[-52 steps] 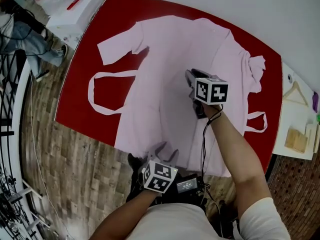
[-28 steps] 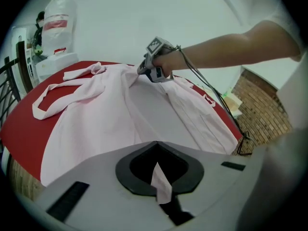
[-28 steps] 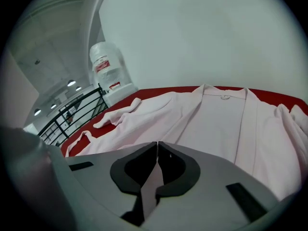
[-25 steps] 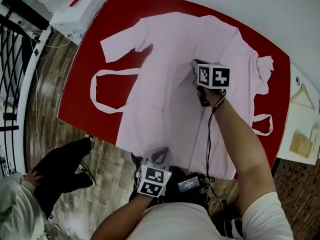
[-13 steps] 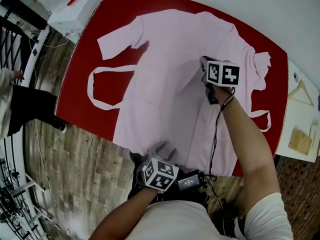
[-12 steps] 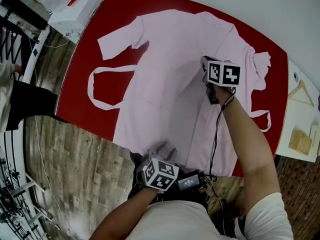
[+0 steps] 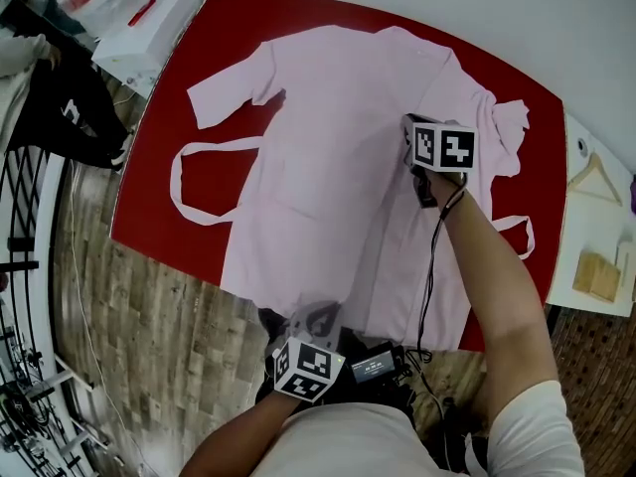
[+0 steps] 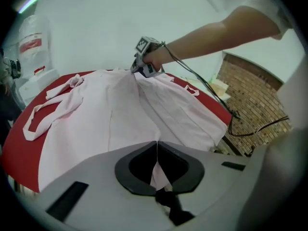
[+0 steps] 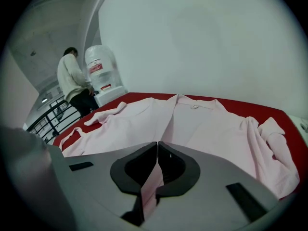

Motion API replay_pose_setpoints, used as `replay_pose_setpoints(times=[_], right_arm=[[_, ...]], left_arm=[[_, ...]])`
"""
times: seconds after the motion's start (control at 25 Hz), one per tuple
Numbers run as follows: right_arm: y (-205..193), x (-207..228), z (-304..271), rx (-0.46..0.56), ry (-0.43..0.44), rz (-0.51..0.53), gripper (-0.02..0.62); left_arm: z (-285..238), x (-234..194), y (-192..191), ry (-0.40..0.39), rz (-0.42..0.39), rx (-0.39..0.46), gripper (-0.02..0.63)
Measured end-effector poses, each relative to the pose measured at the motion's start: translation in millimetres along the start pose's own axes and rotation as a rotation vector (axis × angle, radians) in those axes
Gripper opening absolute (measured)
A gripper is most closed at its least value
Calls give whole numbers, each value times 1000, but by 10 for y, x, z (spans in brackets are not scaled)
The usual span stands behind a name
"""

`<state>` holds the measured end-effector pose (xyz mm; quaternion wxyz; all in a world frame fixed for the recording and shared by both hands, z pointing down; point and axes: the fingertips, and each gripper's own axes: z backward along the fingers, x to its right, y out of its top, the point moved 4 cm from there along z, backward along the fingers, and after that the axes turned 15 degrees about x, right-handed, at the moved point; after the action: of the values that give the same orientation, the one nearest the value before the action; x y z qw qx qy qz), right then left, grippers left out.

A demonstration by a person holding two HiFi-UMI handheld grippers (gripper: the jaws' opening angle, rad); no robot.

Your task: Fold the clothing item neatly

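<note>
Robe (image 7: 318, 157), one, pinched by right tongs (image 9: 157, 144) and, seemingly at hem, just-closed left tongs (image 8: 156, 144).

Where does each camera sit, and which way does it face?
Head view: head-mounted, steeply down at robe and table; left gripper, right gripper, arms show.
Left gripper view: on that gripper, along jaws just closed on the robe, toward the right arm.
Right gripper view: on that gripper, along jaws shut on the robe, toward its collar.
All share the robe.

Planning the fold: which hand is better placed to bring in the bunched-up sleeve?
Probably right: the right gripper grips the robe mid-body beside that sleeve; the left gripper, fingers just closed on the near hem, sits farther off.
</note>
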<state>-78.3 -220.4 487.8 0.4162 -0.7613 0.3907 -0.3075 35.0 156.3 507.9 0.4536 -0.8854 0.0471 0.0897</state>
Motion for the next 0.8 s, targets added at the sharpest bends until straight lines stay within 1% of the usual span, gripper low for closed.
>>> replay_pose_setpoints(times=[0.12,0.28,0.52,0.8], right_arm=[[-51,89,29,-16,-20,8,23],[-145,160,28,-36,-34,20,23],[-263,229,-34,-58,-57,48,23],[-256,285,-107,-57,-68,85,23]], left_arm=[[23,66,0,-25,-4,7,12],[-16,125,-64,-55,-5,-10,13],[-88,164,-90,-69,-7,-18,14],[-206,292,-1,-95,33,-5,14]])
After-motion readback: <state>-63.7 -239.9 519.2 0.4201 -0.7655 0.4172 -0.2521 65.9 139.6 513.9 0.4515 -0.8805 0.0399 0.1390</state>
